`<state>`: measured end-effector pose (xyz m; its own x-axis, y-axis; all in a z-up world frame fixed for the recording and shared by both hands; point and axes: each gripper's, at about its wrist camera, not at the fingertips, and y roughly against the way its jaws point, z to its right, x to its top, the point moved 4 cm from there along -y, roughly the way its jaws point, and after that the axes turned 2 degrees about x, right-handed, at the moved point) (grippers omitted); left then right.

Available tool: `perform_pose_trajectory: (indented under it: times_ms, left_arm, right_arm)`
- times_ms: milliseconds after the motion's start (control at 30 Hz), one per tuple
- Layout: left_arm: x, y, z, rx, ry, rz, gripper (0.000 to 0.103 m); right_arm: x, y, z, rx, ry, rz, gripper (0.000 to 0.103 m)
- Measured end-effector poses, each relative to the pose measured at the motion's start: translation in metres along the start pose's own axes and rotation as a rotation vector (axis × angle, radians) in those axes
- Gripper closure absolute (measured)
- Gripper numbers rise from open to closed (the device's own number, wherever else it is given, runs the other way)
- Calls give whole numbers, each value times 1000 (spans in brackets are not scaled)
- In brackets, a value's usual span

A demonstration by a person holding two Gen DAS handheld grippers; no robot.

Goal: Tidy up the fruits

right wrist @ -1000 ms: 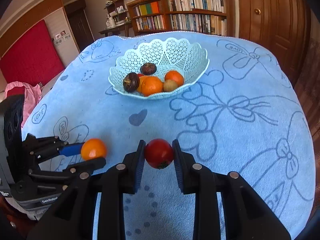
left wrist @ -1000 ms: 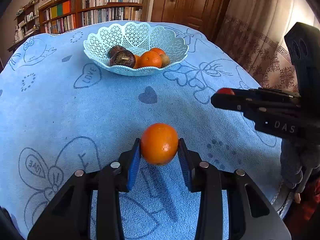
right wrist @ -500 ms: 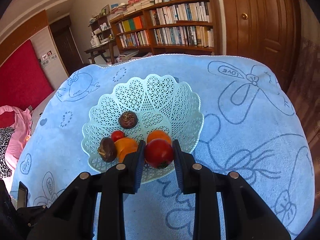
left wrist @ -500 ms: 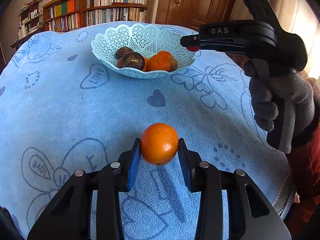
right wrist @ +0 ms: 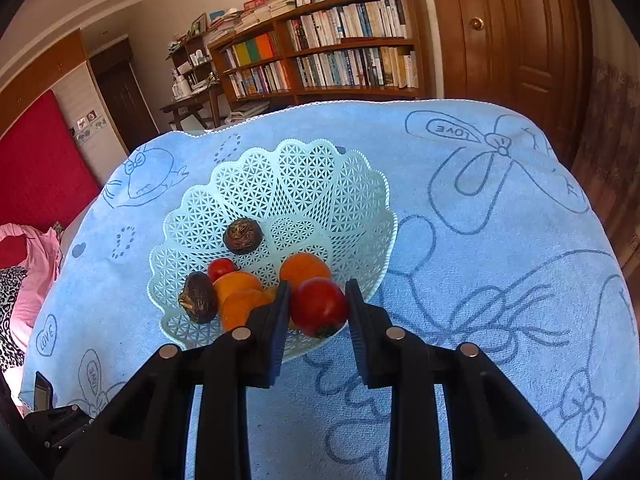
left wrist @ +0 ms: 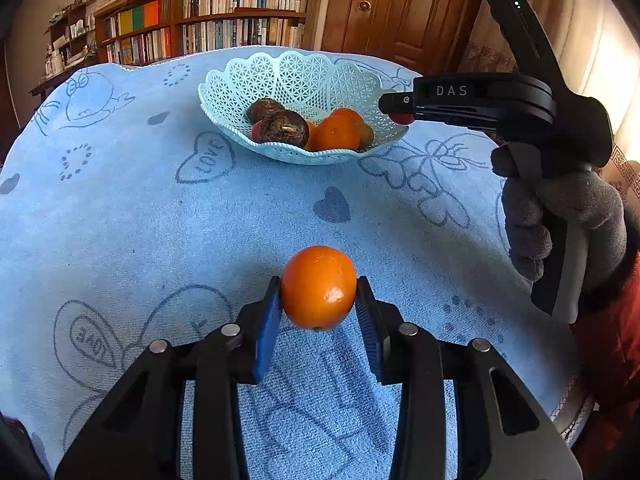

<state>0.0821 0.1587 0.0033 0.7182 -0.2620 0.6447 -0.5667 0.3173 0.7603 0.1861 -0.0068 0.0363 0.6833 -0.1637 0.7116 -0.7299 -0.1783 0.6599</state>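
Pale-green plastic lattice basket (right wrist: 320,184) holds oranges, two dark wrinkled fruits, small tomato. Right gripper (right wrist: 318,308) clamps red tomato (right wrist: 319,307) at basket's 5 o'clock rim; left gripper (left wrist: 318,300) clamps round orange (left wrist: 319,287).

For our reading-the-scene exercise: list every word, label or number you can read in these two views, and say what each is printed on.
"DAS": side of the right hand-held gripper.
"LOVE": heart on the blue tablecloth.
"LOVE": second heart, near the left hand-held gripper.
"LOVE": upside down, by the bow drawing.
Book spines on the bookshelf: too small to read.
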Motion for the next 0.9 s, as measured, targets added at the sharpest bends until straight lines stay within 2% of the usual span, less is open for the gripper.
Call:
perform_pose_trajectory:
  times_ms: [567, 800, 900]
  left_arm:
    - [6, 0, -2, 15, 0, 11, 65]
    - [13, 8, -4, 22, 1, 40, 65]
    - [10, 7, -3, 16, -3, 26, 63]
  right_arm:
    - [-2, 11, -3, 45, -12, 25, 74]
    - [-16, 23, 11, 34, -59, 31, 71]
    - [-21, 25, 19, 29, -85, 31, 71]
